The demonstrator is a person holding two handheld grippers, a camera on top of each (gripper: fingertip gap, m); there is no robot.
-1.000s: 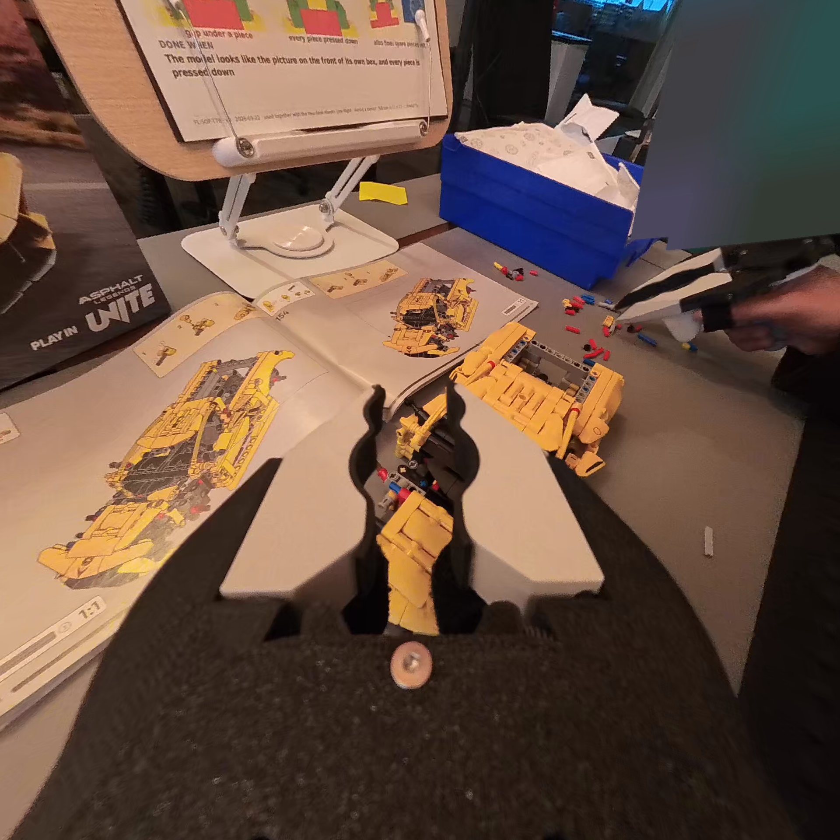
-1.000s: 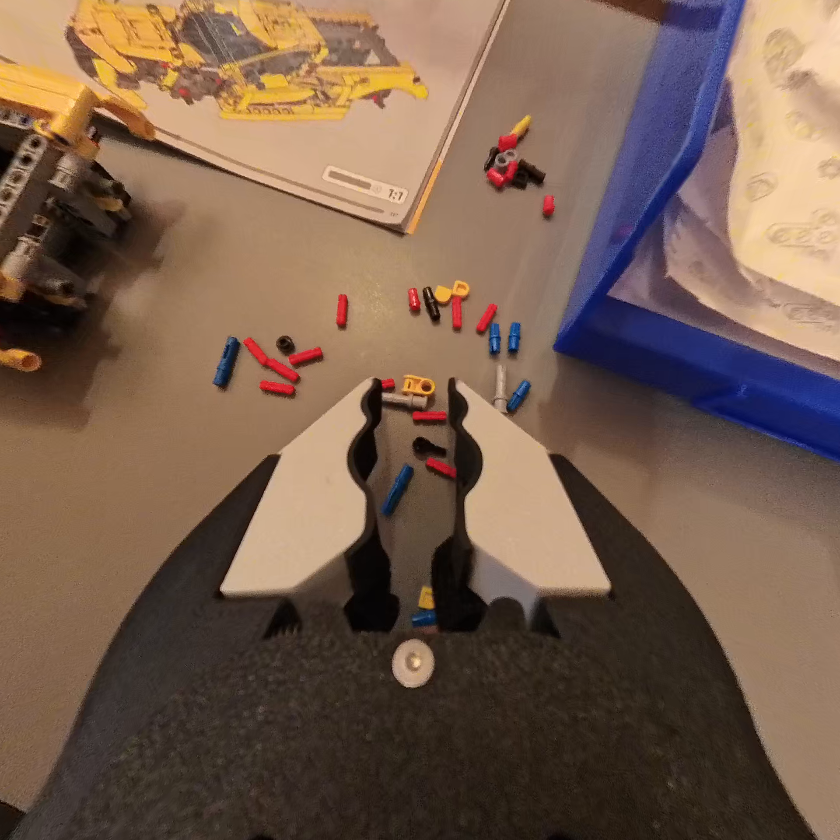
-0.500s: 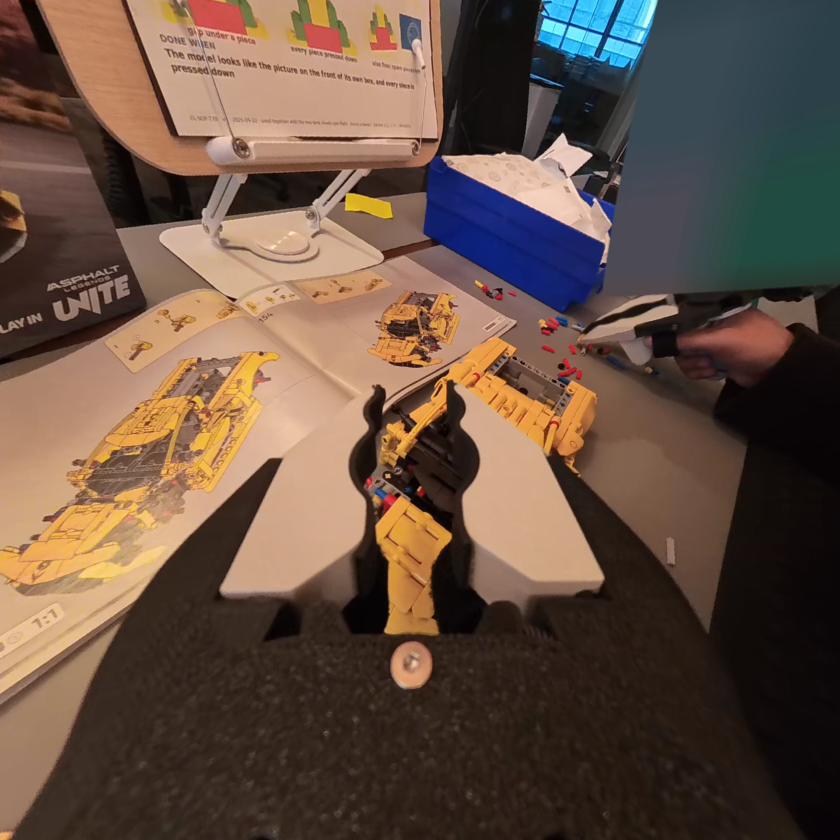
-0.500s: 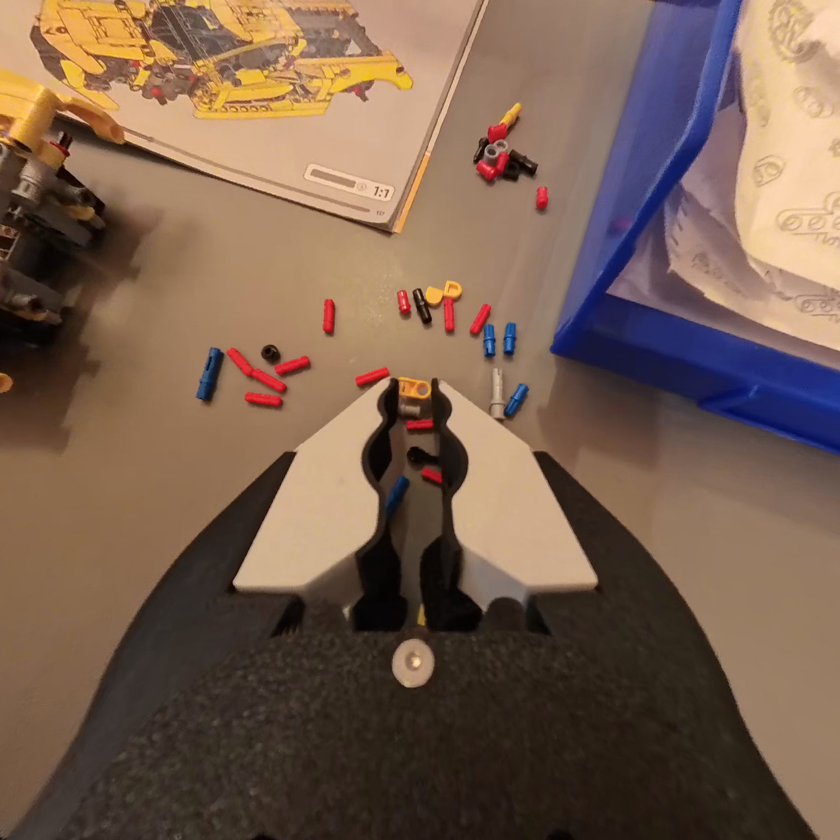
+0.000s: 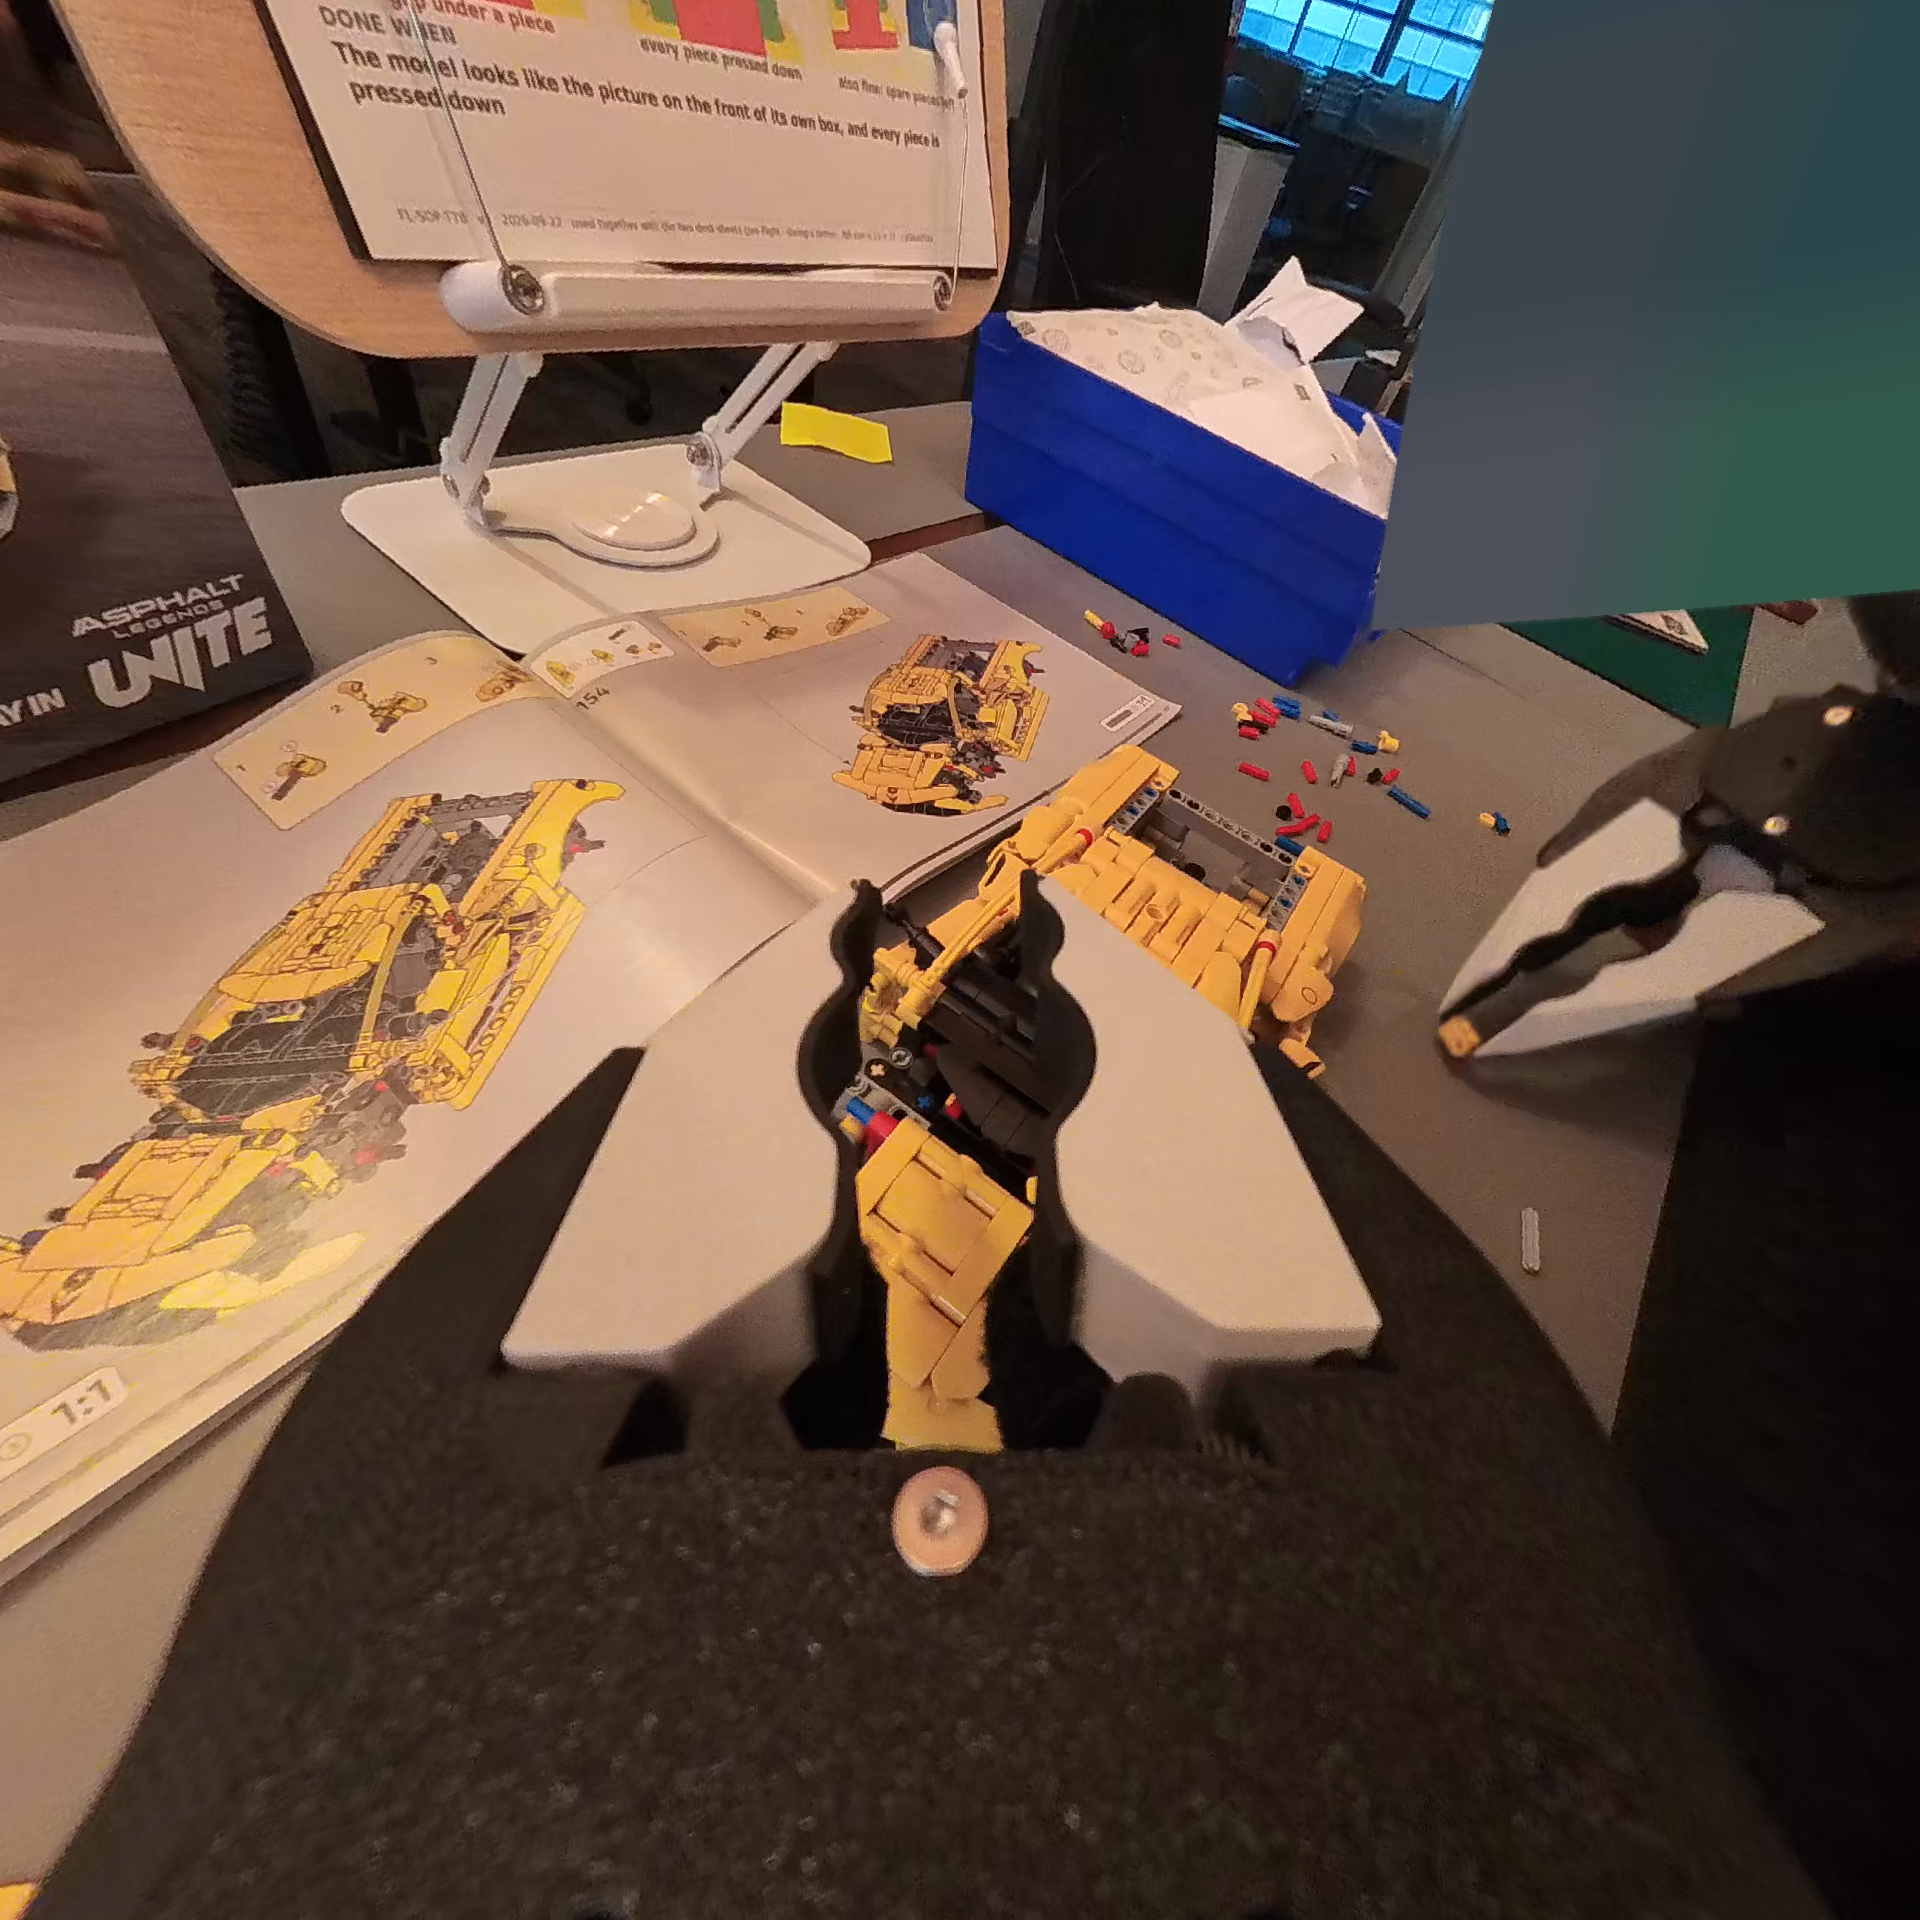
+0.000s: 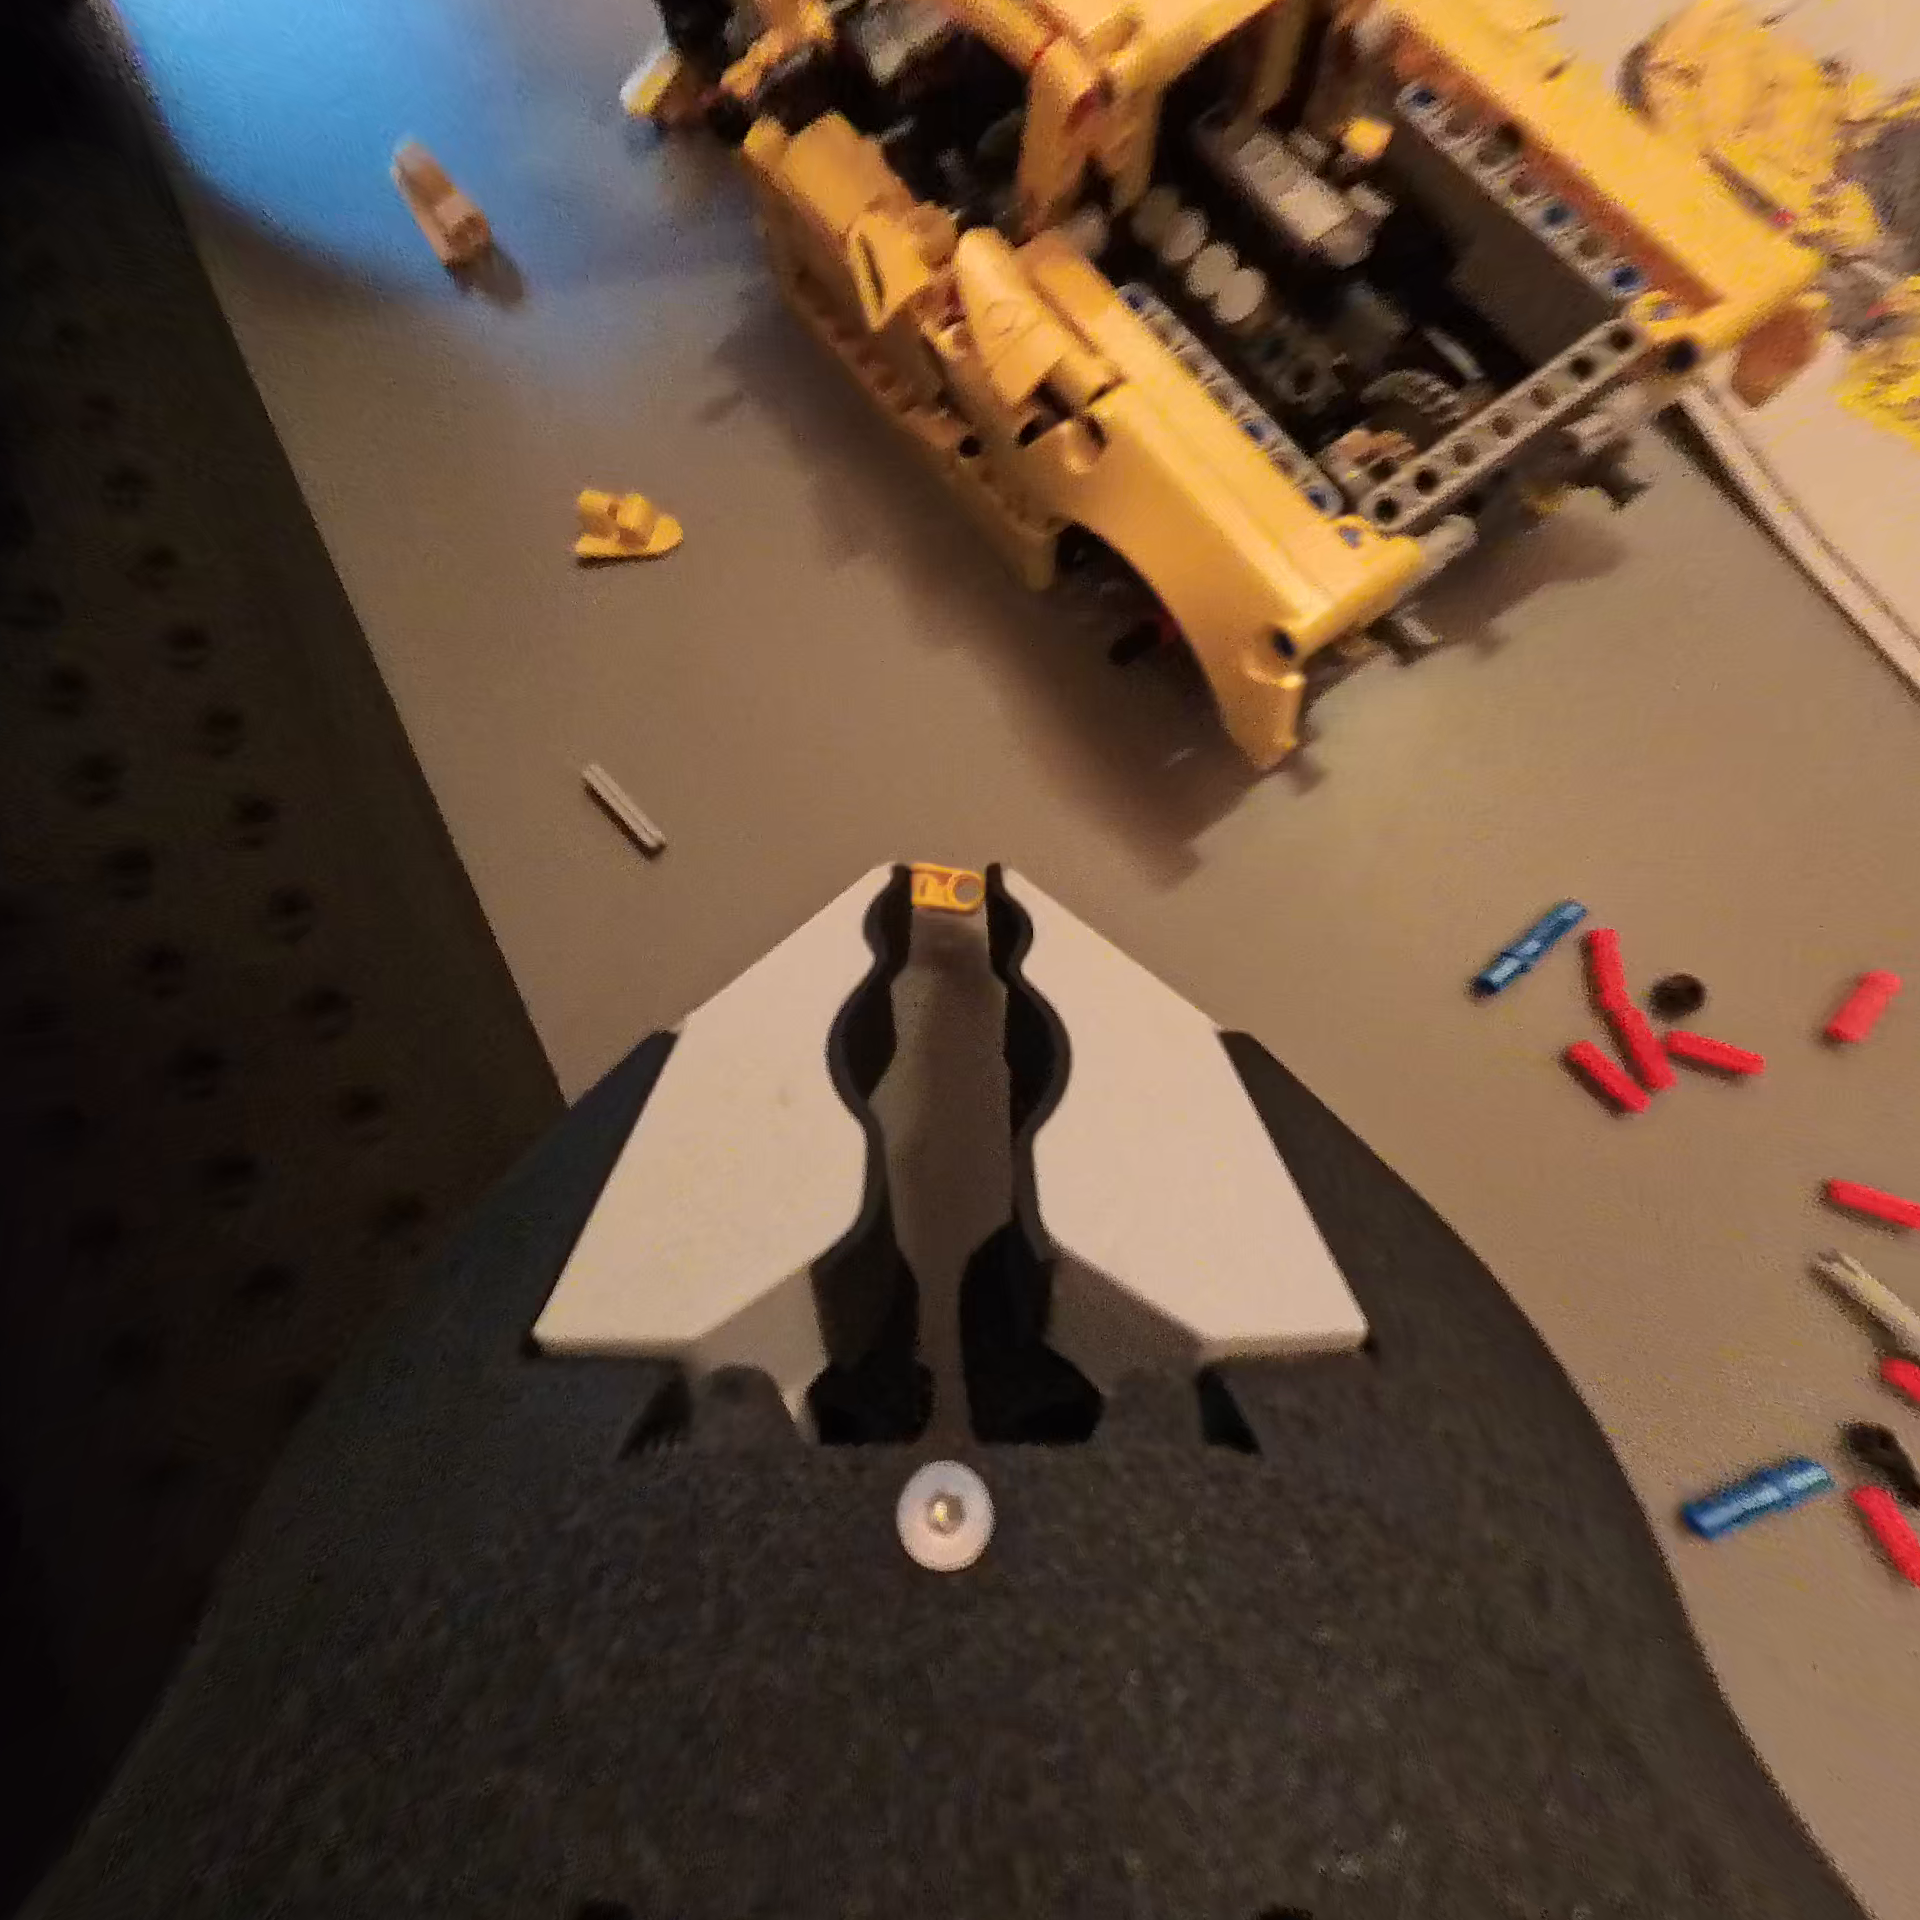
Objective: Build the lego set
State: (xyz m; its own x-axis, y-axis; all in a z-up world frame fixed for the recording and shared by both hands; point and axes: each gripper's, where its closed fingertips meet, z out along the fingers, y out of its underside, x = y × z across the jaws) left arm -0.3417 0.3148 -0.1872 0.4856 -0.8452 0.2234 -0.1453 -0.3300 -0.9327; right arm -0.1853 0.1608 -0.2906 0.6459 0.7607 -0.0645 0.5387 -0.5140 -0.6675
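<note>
On the grey table (image 5: 1455, 1164) lies the yellow toy car (image 5: 1174, 904), half built, its front end reaching toward the left tongs (image 5: 940, 904). Those tongs are closed on the car's yellow nose section, which runs back between the two grey fingers (image 5: 707, 1164) to their base. To the left an instruction booklet (image 5: 447, 914) lies open, its right page edge touching the car. Behind the booklet stands a white stand with a wooden board (image 5: 644, 520), and a blue bin (image 5: 1164, 520) stuffed with white paper sits further right. Small red, blue and black pins (image 5: 1309, 758) are scattered between the bin and the car.

Over at the right, the right tongs (image 6: 943, 883) are nearly closed, pinching a tiny yellow connector (image 6: 943, 889) at the very tips (the picture is blurred, but the piece shows clearly). They point toward the car's side, well apart from it. A loose yellow piece (image 6: 623, 525) and a grey axle (image 6: 623, 808) lie on the table to their left.
</note>
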